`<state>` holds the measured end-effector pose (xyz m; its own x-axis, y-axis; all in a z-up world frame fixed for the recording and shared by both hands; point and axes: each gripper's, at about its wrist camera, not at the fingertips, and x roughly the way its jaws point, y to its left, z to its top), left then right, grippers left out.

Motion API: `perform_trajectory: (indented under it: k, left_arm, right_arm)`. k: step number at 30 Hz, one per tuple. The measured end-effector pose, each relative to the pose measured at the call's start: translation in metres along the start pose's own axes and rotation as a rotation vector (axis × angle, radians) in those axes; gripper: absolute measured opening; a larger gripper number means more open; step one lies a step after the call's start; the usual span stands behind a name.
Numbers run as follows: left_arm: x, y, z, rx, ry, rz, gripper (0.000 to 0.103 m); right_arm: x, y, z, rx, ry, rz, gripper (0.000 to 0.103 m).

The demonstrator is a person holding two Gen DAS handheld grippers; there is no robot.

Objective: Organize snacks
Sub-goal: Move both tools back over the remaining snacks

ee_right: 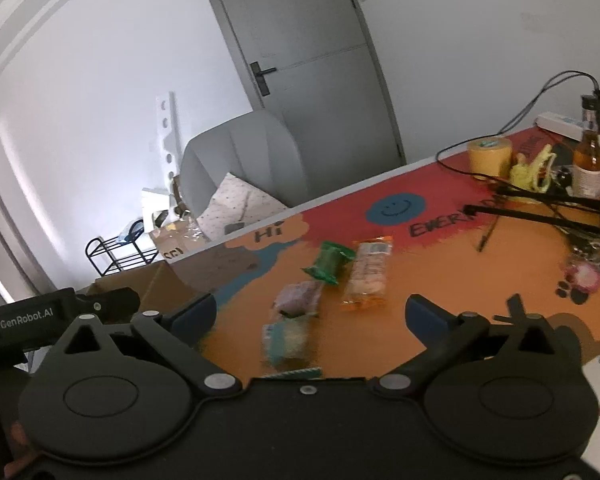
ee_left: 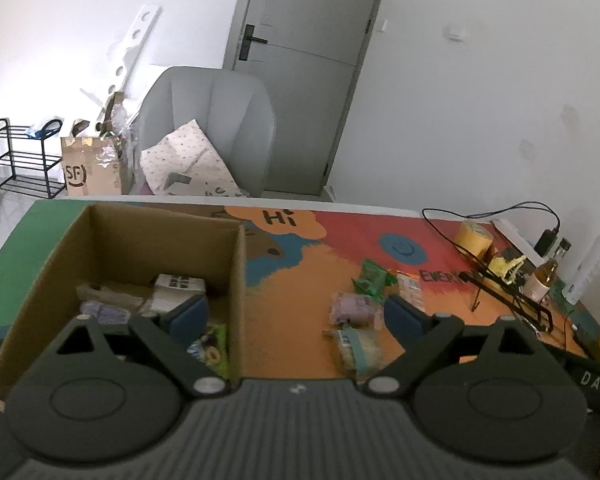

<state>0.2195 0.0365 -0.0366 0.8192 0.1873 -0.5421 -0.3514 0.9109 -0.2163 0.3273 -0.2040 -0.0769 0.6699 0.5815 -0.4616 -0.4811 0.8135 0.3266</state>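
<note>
Left wrist: tongs (ee_left: 296, 316) spread, angled downward.

Between the right tongs (ee_right: 310, 316), whose tips are blue, lie a green packet (ee_right: 329, 266), an orange-and-white packet (ee_right: 369, 276), a purple packet (ee_right: 298, 298) and a teal-and-cream packet (ee_right: 286, 340). The table (ee_right: 440, 272) beneath is orange, red and blue with a smiley face. Left of them, a brown cardboard box (ee_left: 236, 280).
</note>
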Motion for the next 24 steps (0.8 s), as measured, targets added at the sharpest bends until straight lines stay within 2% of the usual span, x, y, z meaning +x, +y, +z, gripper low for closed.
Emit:
perform_trajectory:
  k: [9, 24]
  left_arm:
    - [0.014, -0.024, -0.008, 0.036, 0.038, -0.049, 0.094]
    - [0.048, -0.053, -0.018, 0.061, 0.073, -0.056, 0.094]
  right_arm:
    - [-0.003, -0.030, -0.003, 0.043, -0.003, -0.046, 0.103]
    - [0.017, -0.055, -0.003, 0.059, 0.030, -0.052, 0.103]
